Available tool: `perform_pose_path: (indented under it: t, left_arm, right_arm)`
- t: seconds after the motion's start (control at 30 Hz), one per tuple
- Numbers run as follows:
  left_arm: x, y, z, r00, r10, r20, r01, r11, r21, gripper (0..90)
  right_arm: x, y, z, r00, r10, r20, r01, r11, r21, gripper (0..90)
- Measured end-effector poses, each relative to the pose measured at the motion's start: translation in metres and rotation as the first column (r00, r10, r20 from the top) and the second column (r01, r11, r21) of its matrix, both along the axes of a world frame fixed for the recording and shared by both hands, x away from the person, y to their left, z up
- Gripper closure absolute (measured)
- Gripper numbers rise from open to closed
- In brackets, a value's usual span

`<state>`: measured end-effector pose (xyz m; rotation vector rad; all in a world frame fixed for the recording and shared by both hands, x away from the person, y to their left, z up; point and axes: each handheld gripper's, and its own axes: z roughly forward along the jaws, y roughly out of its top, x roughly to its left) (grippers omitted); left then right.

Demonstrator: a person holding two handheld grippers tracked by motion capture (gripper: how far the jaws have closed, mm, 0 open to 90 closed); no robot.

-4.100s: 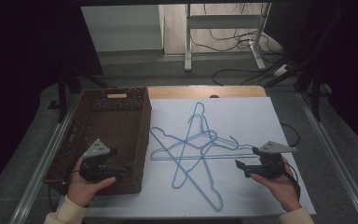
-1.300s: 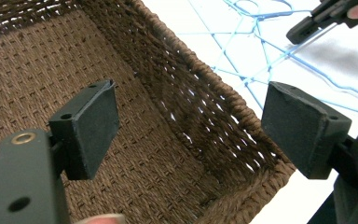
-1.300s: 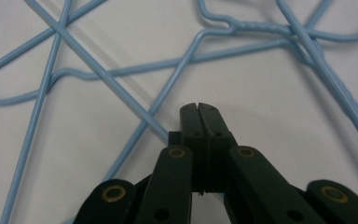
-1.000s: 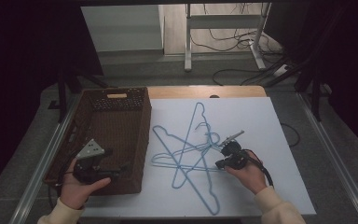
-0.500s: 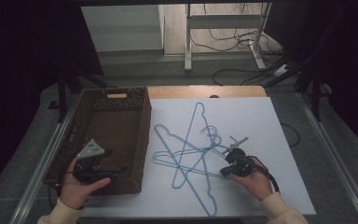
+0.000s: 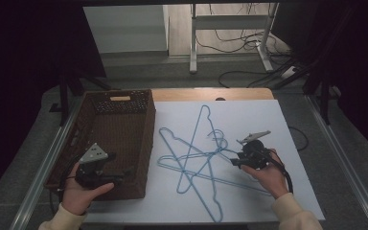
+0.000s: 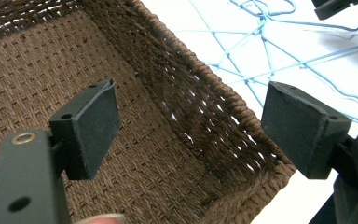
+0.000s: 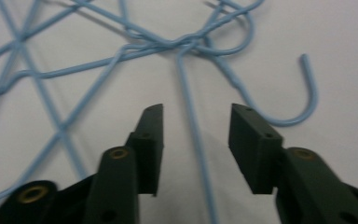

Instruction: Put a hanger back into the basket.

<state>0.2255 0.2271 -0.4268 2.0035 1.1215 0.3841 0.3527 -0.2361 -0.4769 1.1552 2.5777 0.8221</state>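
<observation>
The right gripper [image 8: 196, 149] has just opened; a blue hanger [image 8: 191, 140] wire lies untouched between its jaws. The left gripper [image 7: 191, 126] hangs open over the basket [image 7: 205, 102] wall.

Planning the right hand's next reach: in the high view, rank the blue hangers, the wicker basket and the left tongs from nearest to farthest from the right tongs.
1. Blue hangers: on the white sheet, just left of the right tongs.
2. Wicker basket: farther left, beyond the hangers.
3. Left tongs: over the basket's near corner; close to call against the basket's near wall.
</observation>
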Motion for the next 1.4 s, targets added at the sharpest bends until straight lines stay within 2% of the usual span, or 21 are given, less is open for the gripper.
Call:
perform_pose_path:
  t: [0.07, 0.2, 0.4, 0.5, 0.7, 0.77, 0.8, 0.87, 0.93, 1.07, 1.3, 1.4]
  left_arm:
    - [0.000, 0.000, 0.000, 1.0000, -0.001, 0.000, 0.001, 1.0000, 0.000, 19.4]
    - [0.000, 0.000, 0.000, 1.0000, 0.000, 0.000, 0.000, 1.0000, -0.001, 19.4]
    - [0.000, 0.000, -0.001, 1.0000, 0.001, -0.002, -0.001, 1.0000, 0.001, 19.4]
    - [0.001, -0.001, -0.001, 1.0000, 0.001, -0.004, -0.001, 1.0000, 0.001, 19.4]
    - [0.001, -0.001, -0.001, 1.0000, 0.000, -0.004, 0.000, 1.0000, 0.002, 19.4]
    - [0.001, -0.001, -0.001, 1.0000, 0.001, -0.001, -0.001, 1.0000, 0.003, 19.4]
    - [0.000, -0.001, -0.001, 1.0000, 0.002, 0.000, -0.002, 1.0000, 0.002, 19.4]
    - [0.001, 0.000, 0.000, 1.0000, 0.005, 0.000, -0.005, 1.0000, 0.000, 19.4]
    - [0.001, 0.000, 0.000, 1.0000, 0.006, 0.000, -0.006, 1.0000, 0.002, 19.5]
    - [0.001, 0.002, -0.002, 0.9999, 0.010, -0.003, -0.010, 0.9999, 0.000, 19.5]
    - [0.001, 0.004, -0.001, 0.9999, 0.012, -0.001, -0.012, 0.9999, -0.004, 19.5]
    - [0.001, 0.002, 0.000, 0.9999, 0.009, 0.006, -0.009, 1.0000, -0.002, 19.7]
  right_arm:
    - [0.007, 0.000, -0.005, 1.0000, -0.002, -0.001, 0.002, 1.000, -0.018, 49.6]
    - [0.016, 0.007, -0.013, 0.9996, 0.018, -0.020, -0.019, 0.999, -0.043, 48.7]
    - [0.024, 0.020, -0.019, 0.9991, 0.035, -0.024, -0.036, 0.998, -0.057, 54.7]
    - [0.029, 0.024, -0.024, 0.9988, 0.039, -0.030, -0.042, 0.996, -0.084, 56.7]
    - [0.029, 0.031, -0.028, 0.9978, 0.063, -0.021, -0.065, 0.992, -0.110, 61.7]
    - [0.028, 0.034, -0.028, 0.9973, 0.073, -0.011, -0.074, 0.991, -0.111, 70.1]
    - [0.028, 0.034, -0.028, 0.9973, 0.073, -0.011, -0.074, 0.991, -0.111, 70.1]
    - [0.028, 0.035, -0.028, 0.9962, 0.087, -0.007, -0.087, 0.990, -0.109, 76.5]
    - [0.027, 0.038, -0.028, 0.9939, 0.108, 0.020, -0.105, 0.987, -0.120, 83.0]
    - [0.024, 0.041, -0.029, 0.9869, 0.153, 0.051, -0.143, 0.977, -0.160, 86.2]
    - [0.019, 0.041, -0.025, 0.9784, 0.190, 0.082, -0.173, 0.969, -0.176, 86.7]
    - [0.016, 0.039, -0.020, 0.9724, 0.210, 0.102, -0.192, 0.967, -0.166, 86.9]
